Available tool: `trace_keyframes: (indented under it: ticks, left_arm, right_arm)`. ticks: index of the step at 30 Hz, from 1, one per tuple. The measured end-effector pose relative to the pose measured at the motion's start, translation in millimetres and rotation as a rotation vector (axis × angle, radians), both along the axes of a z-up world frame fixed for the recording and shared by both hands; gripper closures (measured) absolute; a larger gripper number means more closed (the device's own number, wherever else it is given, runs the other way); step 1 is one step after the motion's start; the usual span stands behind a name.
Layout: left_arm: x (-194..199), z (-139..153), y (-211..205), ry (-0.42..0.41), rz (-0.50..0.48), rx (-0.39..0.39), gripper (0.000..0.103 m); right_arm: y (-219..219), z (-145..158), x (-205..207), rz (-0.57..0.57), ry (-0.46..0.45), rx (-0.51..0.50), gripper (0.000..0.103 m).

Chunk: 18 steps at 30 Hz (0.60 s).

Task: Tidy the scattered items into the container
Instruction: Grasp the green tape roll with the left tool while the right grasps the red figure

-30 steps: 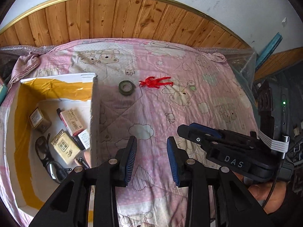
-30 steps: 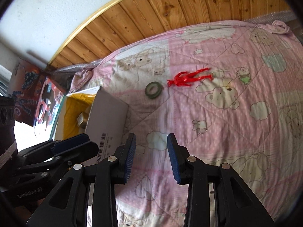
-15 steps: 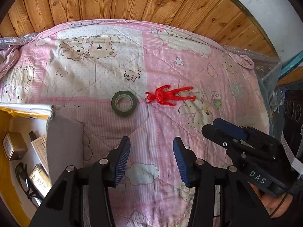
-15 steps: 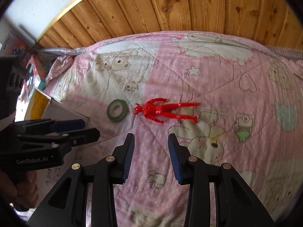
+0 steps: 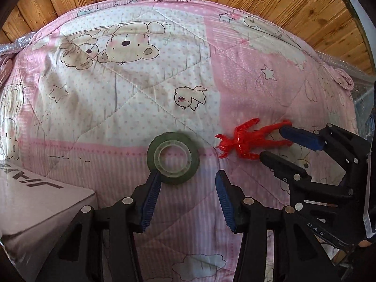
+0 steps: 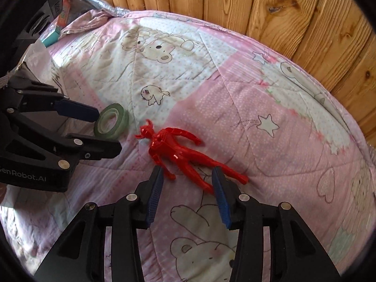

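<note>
The quilt (image 5: 164, 94) is pink and white, dotted and striped, printed with bears, stars and clouds. The tape roll (image 5: 173, 158) is dark green around a clear core. At its 3 o'clock, the toy figure (image 5: 249, 141) is bright red. Both claws are black with blue pads (image 5: 150, 202). The wall panelling (image 6: 282, 11) is knotty orange-brown wood. The box (image 5: 35, 199) is pale grey with black lettering.
</note>
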<state>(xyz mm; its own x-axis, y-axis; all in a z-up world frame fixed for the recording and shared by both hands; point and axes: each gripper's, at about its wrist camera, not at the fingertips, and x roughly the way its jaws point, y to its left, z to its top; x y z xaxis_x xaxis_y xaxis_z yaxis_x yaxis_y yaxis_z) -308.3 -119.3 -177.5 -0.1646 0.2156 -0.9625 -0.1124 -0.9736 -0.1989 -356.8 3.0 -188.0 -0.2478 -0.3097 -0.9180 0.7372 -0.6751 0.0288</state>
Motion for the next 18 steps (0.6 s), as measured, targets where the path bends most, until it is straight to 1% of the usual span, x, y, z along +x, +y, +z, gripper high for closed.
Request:
trace_keyframes:
  ticks: [1,3,4,5,6,7,8,9,10,11,13,14,16,17,18]
  left_arm:
    - [-1,0,0,0.018,-0.002,-0.011,0.043]
    - [-5,-2,0,0.045,-0.004,-0.037,0.043]
    - [-7,-2,-1,0.05,0.001,-0.042,0.043]
    - [-9,-3,-2,0.049,0.0,-0.035,0.054]
    - [-10,-5,-3,0.049,-0.006,-0.039,0.066]
    - [-9,-5,-3,0.051,-0.01,-0.039,0.073]
    - [-8,-8,-3,0.031,-0.02,-0.006,0.084]
    - [-5,-9,-2,0.024,-0.021,0.01,0.087]
    - [-2,-8,-1,0.033,-0.026,0.006,0.088]
    - [0,-7,0,0.041,-0.036,0.006,0.091]
    - [4,-6,-2,0.043,-0.026,0.027,0.092]
    - [4,-6,-2,0.04,-0.024,0.034,0.092]
    - [4,-6,-3,0.039,-0.02,0.028,0.091]
    - [3,-7,-4,0.037,-0.012,0.034,0.089]
    - [2,-6,-8,0.034,-0.007,0.042,0.088]
  right_arm:
    - [-2,-1,-1,0.012,0.001,-0.002,0.055]
    - [-3,-1,-6,0.01,-0.016,-0.015,0.057]
    - [-2,0,-9,0.002,-0.037,-0.034,0.061]
    - [2,1,-13,-0.017,-0.063,-0.057,0.074]
    - [8,0,-20,-0.047,-0.101,-0.086,0.083]
    - [14,-1,-26,-0.08,-0.15,-0.127,0.088]
    - [22,-2,-33,-0.12,-0.197,-0.175,0.09]
    - [27,-4,-37,-0.152,-0.227,-0.207,0.091]
    - [31,-5,-39,-0.173,-0.25,-0.23,0.094]
    - [33,-6,-40,-0.19,-0.266,-0.247,0.095]
    - [34,-6,-40,-0.207,-0.28,-0.264,0.095]
    - [30,-4,-38,-0.2,-0.262,-0.25,0.09]
    - [21,1,-33,-0.163,-0.211,-0.221,0.088]
    - [15,4,-30,-0.14,-0.18,-0.202,0.072]
    - [7,7,-28,-0.116,-0.14,-0.177,0.064]
